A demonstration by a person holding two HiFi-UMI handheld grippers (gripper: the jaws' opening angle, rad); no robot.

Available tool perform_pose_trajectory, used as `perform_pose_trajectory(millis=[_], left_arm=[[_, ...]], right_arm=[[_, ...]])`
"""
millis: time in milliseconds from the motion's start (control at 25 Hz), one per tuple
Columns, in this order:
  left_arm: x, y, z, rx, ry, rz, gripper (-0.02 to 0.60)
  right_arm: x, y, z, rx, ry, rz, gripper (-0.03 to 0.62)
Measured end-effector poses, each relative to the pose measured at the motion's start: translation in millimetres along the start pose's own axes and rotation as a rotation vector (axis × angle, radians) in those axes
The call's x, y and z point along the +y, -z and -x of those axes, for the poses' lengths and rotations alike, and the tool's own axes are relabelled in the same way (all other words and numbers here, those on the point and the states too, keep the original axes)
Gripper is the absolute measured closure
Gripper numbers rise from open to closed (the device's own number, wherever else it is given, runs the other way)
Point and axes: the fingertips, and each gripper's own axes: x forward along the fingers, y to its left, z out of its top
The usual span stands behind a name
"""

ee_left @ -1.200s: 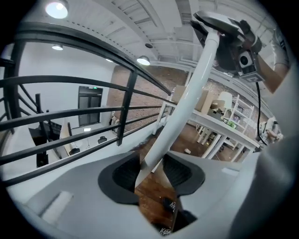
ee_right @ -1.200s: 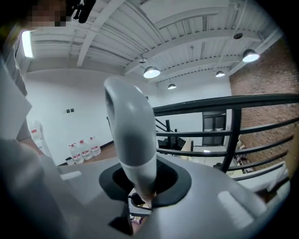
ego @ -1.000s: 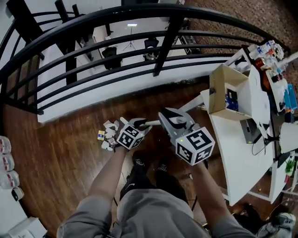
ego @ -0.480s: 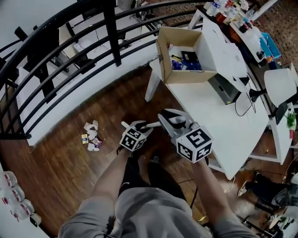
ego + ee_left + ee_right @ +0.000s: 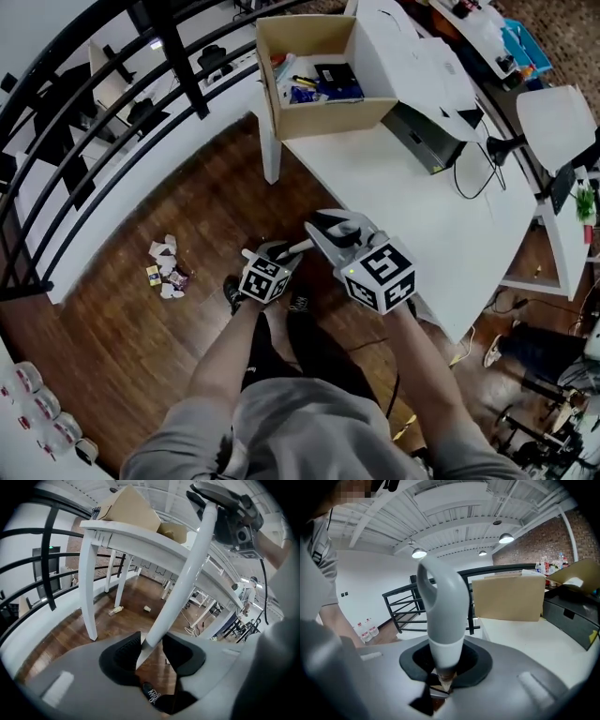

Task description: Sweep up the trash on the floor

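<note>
Okay, my left gripper [image 5: 150, 651] is closing on the white pole [image 5: 183, 583], my right gripper [image 5: 445, 665] pinches its grey grip [image 5: 445, 606].

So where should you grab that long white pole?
Take the white pole in two spots: its grey handle end, as the right gripper does, and farther down the shaft, where the left gripper is closing its jaws. Come from the side, jaws across it, since it's long, round and slanted.

White handle [image 5: 180, 569] between closing gripper [image 5: 151, 651] jaws, table [image 5: 140, 538]
</note>
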Motion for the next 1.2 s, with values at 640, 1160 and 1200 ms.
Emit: perform_pose_trajectory(millis=[640, 1160, 1200], left_arm=[[-1.8, -15.0, -50.4, 0.021, -0.036, 0.040, 0.439], [-1.5, -23.2, -71.8, 0.037, -0.047, 0.055, 0.431], [-1.3, -23.5, -72.2, 0.038, -0.049, 0.058, 0.431]], right_arm=[[-64.9, 15.0, 22.7, -0.027, 0.109, -0.052, 0.364], [-55.1, 46.8, 91.7, -0.044, 0.152, -0.149, 0.416], [-54.5, 47.3, 93.1, -0.047, 0.153, -0.156, 0.434]])
